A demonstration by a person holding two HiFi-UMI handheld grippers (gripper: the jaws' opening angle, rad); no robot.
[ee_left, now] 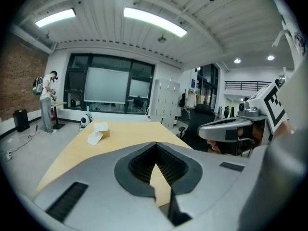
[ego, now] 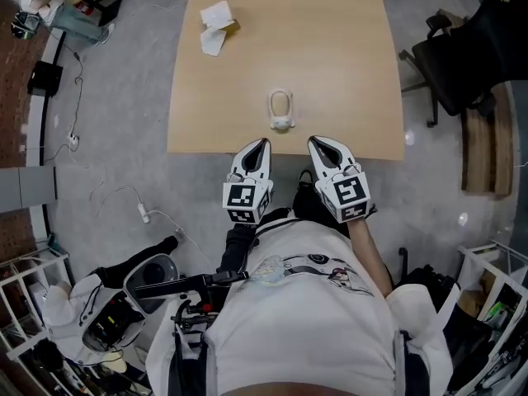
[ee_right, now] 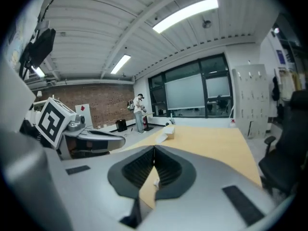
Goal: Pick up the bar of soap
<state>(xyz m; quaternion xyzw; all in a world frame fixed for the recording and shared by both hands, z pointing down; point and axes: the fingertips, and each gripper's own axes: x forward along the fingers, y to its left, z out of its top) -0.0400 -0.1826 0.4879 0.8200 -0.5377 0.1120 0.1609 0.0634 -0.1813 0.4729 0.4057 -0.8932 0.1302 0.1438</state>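
- Closest, bottom of head view: white shirt (ego: 305, 304), both arms held out in front.
- Next, L gripper (ego: 261, 144): tips at the near edge of the table, pressed tight together, nothing between them.
- Beside it, a bit apart, R gripper (ego: 317, 142): tips also pressed tight together, nothing held.
- Both pointing at the table, marker cubes facing up, tips leaning in a little toward each other.
- Under the tips: light wood table (ego: 346, 73), mostly bare.
- On the table, near the front edge, abt the middle: bar of soap (ego: 280, 110). White, oval, lying flat, just past the tips and between them, touching neither gripper.
- Farther back, far-left part of the table: white paper w/ small brown box (ego: 217, 28), well apart from the soap.
- Right of the table: black office chair (ego: 458, 60) on the grey floor.
- Far back, top-left corner: person (ego: 54, 7) standing near a brick wall, too small to say more.
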